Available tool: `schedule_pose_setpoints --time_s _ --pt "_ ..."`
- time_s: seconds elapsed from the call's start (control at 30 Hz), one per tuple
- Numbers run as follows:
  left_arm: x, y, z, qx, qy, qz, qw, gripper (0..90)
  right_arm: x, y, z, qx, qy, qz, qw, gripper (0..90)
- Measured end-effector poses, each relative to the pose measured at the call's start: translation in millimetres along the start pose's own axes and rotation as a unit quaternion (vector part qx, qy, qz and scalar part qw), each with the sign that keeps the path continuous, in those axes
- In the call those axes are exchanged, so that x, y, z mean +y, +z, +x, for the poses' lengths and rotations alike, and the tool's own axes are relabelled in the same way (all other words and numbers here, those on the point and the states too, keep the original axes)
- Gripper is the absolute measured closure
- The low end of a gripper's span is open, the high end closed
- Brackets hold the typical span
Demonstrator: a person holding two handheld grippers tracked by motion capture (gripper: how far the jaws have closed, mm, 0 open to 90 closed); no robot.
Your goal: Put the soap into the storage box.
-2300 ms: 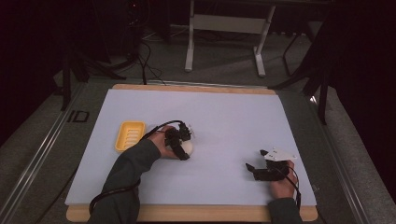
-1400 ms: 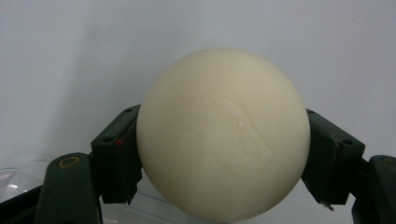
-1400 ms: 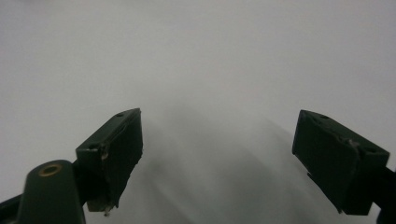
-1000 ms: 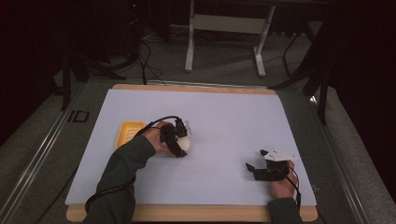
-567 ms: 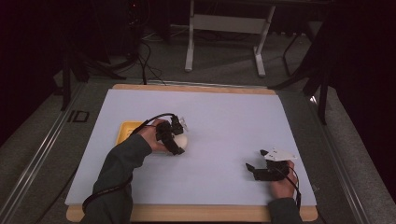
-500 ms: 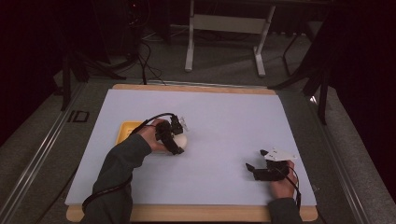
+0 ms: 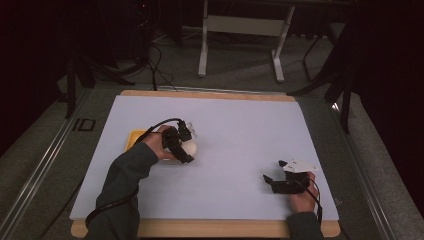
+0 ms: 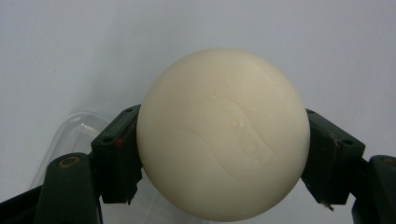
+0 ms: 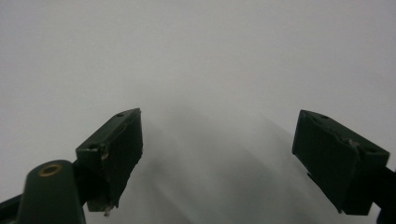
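Observation:
A round cream-white soap bar (image 7: 191,147) with an embossed wave sits between the jaws of my left gripper (image 7: 183,146), left of the mat's middle. In the left gripper view both pads (image 8: 116,154) press on the sides of the soap bar (image 8: 224,135), which is shut in the left gripper (image 8: 224,161). A yellow dish (image 7: 133,138) lies just left of that hand and is partly covered by it. My right gripper (image 7: 271,180) rests near the front right of the mat, open. In the right gripper view nothing lies in the right gripper (image 9: 219,154).
The white mat (image 7: 240,125) covers a wooden table (image 7: 210,228). A clear plastic rim (image 8: 65,135) lies under the left jaw in the left gripper view. Beyond the table, a white stand (image 7: 242,30) and cables (image 7: 150,60) sit on the dark floor.
My left hand has carried the soap bar a little to the left and back, closer to the yellow dish. The right hand has stayed where it was.

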State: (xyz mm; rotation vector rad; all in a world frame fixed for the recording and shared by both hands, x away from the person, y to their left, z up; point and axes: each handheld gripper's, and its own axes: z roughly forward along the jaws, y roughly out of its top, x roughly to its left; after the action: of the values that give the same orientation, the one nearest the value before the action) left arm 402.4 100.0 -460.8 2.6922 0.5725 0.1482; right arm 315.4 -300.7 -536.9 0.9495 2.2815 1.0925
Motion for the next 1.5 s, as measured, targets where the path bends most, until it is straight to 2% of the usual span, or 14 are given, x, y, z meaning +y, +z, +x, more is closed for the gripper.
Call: schedule_pose_setpoints --time_s 0.3,0.47,0.67,0.93,1.3,1.5 --pt "-4.7 -2.9 3.1 0.006 -0.011 0.005 0.9999 25.4 0.0 -0.1 -0.1 0.0 0.0 0.0 1.0 15.8" --pt "-6.7 -4.5 4.8 0.008 -0.022 0.009 0.9997 25.4 0.0 0.1 0.1 0.0 0.0 0.001 1.0 15.8" --pt "-10.8 -5.9 8.0 0.02 -0.039 0.017 0.9989 25.4 0.0 0.1 0.1 0.0 -0.001 0.001 1.0 15.8" --pt "-18.1 -9.7 12.8 0.029 -0.068 0.014 0.9972 25.4 0.1 0.2 0.4 0.0 -0.001 0.001 1.0 15.8" --pt "-27.8 -19.7 18.6 0.036 -0.092 0.005 0.9951 25.4 0.1 0.5 0.6 -0.001 -0.003 0.003 1.0 15.8" --pt "-35.2 -23.1 21.4 0.045 -0.108 0.005 0.9931 25.4 0.2 0.5 0.6 -0.001 -0.004 0.003 1.0 15.8"
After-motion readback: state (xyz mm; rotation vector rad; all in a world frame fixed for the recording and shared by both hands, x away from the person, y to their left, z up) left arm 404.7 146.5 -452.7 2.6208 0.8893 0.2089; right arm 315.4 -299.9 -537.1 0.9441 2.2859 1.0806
